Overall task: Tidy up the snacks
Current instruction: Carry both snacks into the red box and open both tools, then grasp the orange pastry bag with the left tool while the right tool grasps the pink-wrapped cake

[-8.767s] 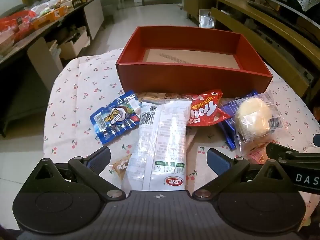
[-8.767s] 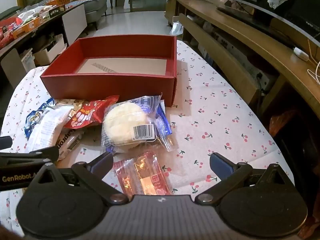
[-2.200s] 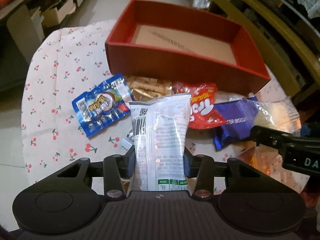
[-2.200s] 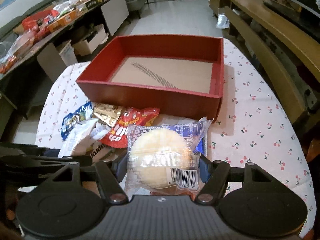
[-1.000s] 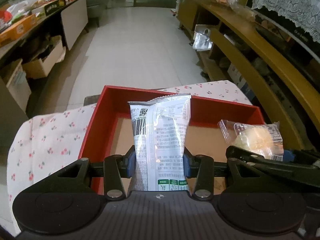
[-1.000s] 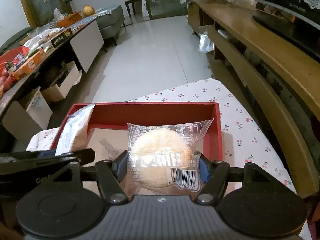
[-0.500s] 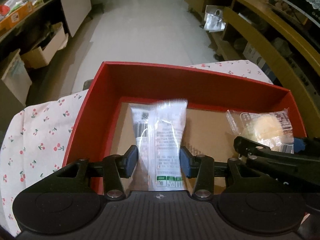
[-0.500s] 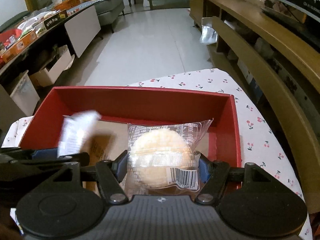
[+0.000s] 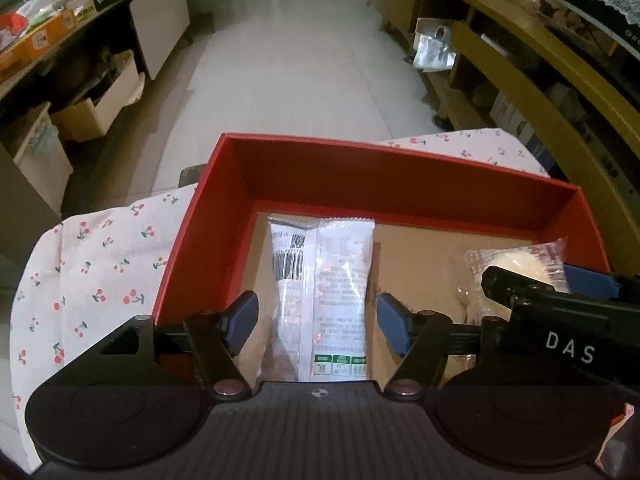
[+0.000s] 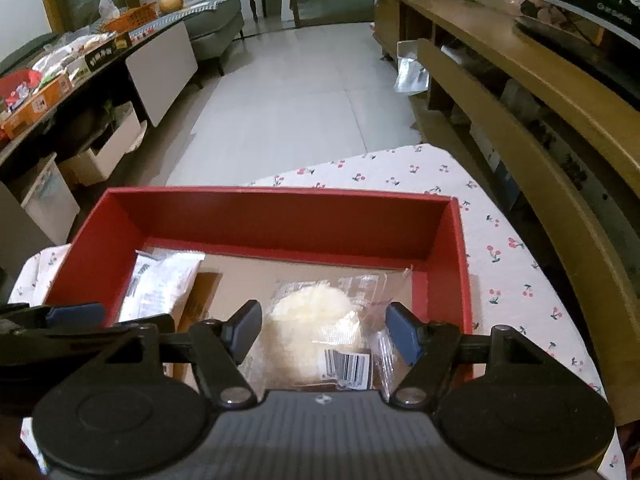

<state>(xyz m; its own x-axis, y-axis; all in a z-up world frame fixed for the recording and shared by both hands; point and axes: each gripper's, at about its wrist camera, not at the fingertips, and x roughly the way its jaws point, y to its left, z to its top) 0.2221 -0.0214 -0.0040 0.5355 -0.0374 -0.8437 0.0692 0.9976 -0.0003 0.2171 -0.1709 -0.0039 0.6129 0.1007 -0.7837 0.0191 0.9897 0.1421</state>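
Hovering over the red box [image 9: 400, 184], we have both grippers pointing steeply down into it. Nearest us, the left gripper [image 9: 318, 322] stands with its jaws apart, having just been opening; the white snack packet [image 9: 320, 296] lies between the blue pads but clear of both, flat on the box's cardboard floor, its long axis running straight away from us along the fingers. The right gripper [image 10: 322, 332] likewise has a gap on either side of the wrapped bun [image 10: 316, 328], which sits in the box's right half (whether a pad brushes the loose film we cannot tell). Each snack lies directly under its own gripper, so any withdrawal should go straight up and back to avoid dragging film. The packet is glossy, crinkled plastic with a barcode near its far end; the bun is pale, round and soft-looking inside clear wrap. Beyond stand the box's smooth red walls, then the cherry-print tablecloth [image 10: 500, 240].
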